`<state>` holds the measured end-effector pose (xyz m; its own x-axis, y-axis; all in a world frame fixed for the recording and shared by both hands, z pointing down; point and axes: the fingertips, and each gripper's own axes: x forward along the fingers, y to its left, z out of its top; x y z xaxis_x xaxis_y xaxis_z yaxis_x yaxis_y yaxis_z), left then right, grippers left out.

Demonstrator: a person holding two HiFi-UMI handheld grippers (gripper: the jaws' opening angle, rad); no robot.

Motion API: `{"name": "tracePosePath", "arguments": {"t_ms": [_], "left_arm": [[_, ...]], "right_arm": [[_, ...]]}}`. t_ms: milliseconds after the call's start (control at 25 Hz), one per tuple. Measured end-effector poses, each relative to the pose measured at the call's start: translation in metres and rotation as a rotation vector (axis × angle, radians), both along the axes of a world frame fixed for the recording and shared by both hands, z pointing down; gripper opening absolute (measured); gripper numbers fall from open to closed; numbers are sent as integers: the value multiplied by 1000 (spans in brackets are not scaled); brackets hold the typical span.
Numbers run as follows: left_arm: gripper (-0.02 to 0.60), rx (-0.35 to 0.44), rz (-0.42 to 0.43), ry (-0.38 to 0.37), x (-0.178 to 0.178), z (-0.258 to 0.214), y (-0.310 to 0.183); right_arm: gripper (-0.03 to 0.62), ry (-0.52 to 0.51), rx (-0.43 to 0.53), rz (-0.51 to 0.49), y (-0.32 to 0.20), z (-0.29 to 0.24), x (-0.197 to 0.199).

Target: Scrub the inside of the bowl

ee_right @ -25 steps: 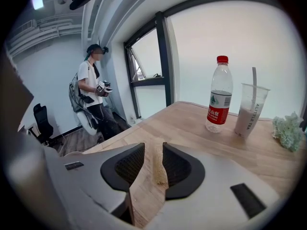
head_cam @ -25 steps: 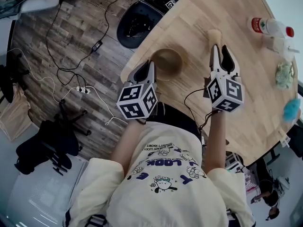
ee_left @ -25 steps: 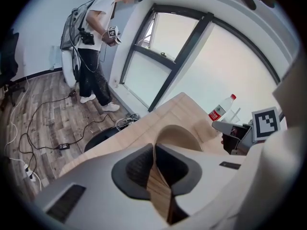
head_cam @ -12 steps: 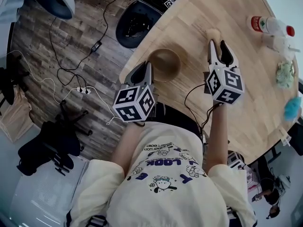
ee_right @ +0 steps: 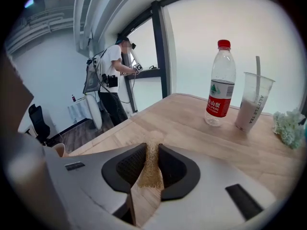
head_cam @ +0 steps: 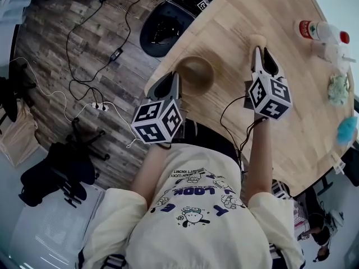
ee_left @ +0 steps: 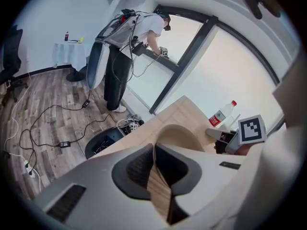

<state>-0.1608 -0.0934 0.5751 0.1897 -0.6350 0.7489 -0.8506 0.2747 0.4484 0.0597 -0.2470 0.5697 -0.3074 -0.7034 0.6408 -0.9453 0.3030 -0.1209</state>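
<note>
1. So, you were at the pick-up step. Your right gripper (head_cam: 261, 52) had just been closing its jaws. The tan sponge (head_cam: 257, 40) filled the gap between them, both pads against its sides, its far end poking out toward 12 o'clock.
2. The bowl (head_cam: 196, 74) stood upright on the surface (head_cam: 235, 15), at about 8 o'clock from the sponge and well apart from it. By my reading no scrubbing had begun.
3. Your left gripper (head_cam: 174, 77) sat at the 9 o'clock rim of the bowl. Its jaws were almost together and looked pinched on that rim, steadying it.
4. The next move, as I judged it, called for a firm squeeze on the sponge, a lift clear of the wood, and a carry toward 8 o'clock. You would then dip it down inside the bowl while your left jaws kept hold.
5. The surface's edge ran just beside the bowl on its 9 to 10 o'clock side, with floor beyond. An outward push risked sliding the bowl off, so strokes toward 3 o'clock seemed safer.
6. Bare wood lay between sponge and bowl. The bottle (head_cam: 317, 31) and cup (head_cam: 330, 50) stood well apart at 2 o'clock of your right gripper, and the green cloth (head_cam: 338, 88) at 4 o'clock.
</note>
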Motion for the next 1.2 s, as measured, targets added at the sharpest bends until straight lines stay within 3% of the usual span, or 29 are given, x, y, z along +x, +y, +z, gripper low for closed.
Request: {"name": "tracePosePath", "arguments": {"t_ms": [360, 920, 1200], "left_arm": [[43, 53, 20, -17, 4, -22, -4], [43, 199, 35, -33, 12, -81, -31], [43, 308, 23, -30, 22, -123, -52]], "right_arm": [[78, -151, 103, 12, 13, -69, -13], [77, -338, 280, -174, 64, -183, -79], [77, -322, 334, -267, 84, -211, -105]]}}
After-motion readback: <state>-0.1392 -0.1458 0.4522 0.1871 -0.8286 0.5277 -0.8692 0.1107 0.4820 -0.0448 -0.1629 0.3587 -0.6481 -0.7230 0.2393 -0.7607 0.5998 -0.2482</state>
